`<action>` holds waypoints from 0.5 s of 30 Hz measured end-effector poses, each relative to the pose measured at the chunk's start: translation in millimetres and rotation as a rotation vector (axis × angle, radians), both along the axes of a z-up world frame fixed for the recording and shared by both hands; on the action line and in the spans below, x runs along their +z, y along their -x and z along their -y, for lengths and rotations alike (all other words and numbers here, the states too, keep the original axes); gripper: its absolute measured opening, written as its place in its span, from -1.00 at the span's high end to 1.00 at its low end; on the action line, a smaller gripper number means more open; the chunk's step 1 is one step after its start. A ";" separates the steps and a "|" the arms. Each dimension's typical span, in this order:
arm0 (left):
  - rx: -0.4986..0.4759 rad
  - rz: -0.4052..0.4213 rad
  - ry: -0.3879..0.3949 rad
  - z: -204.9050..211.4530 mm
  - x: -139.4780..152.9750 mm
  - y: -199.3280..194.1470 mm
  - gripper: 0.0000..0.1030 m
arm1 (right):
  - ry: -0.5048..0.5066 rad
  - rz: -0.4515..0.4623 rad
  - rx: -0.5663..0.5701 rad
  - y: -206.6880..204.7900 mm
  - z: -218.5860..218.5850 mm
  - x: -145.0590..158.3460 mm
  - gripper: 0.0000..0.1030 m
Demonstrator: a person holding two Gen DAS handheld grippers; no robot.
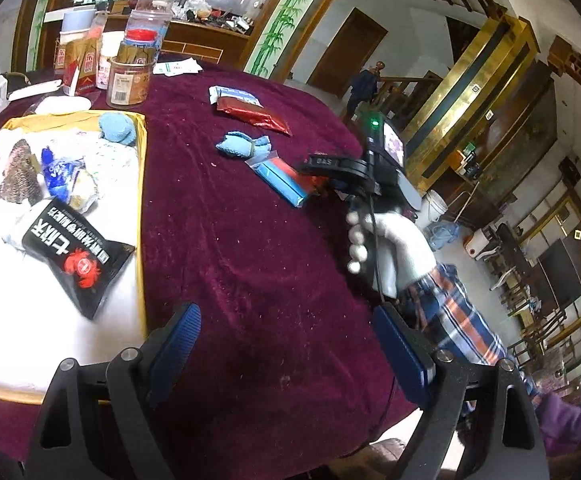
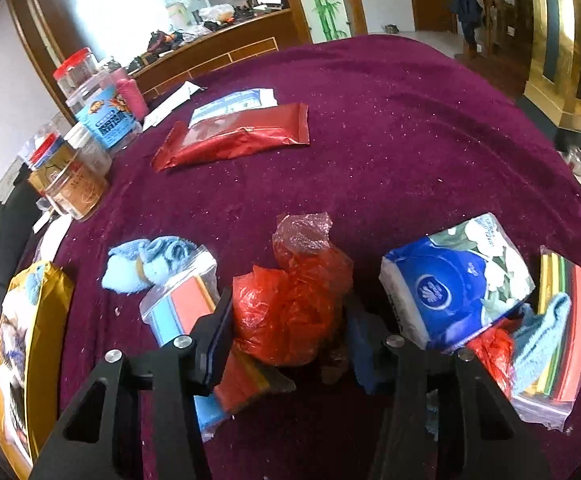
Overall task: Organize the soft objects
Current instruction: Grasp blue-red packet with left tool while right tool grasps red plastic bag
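Note:
My right gripper is shut on a crumpled red plastic bag just above the maroon tablecloth. My left gripper is open and empty over the cloth, beside the gold-rimmed white tray. The tray holds a black snack pack, a blue cloth and other soft items. On the cloth lie a light blue sock bundle, a bagged colour pack, a blue tissue pack, a red foil pouch and a bag of coloured sheets.
Jars and boxes crowd the table's far left edge. The right gripper and gloved hand show at the table's right edge in the left wrist view. The tray lies at the left in the right wrist view.

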State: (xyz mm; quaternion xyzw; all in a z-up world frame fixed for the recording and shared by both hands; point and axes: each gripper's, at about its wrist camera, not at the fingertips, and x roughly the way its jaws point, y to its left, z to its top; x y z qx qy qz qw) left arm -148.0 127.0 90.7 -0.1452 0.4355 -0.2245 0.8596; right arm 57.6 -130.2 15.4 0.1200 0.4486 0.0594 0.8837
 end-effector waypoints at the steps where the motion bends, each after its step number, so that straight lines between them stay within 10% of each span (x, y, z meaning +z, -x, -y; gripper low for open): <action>1: 0.004 0.000 -0.007 2.2 1.0 -4.3 -0.75 | -0.011 0.007 0.001 1.7 2.8 1.5 0.08; 15: 0.071 -0.118 -0.089 81.0 -20.3 -138.5 -0.75 | -0.271 0.075 -0.017 17.6 50.5 19.8 0.07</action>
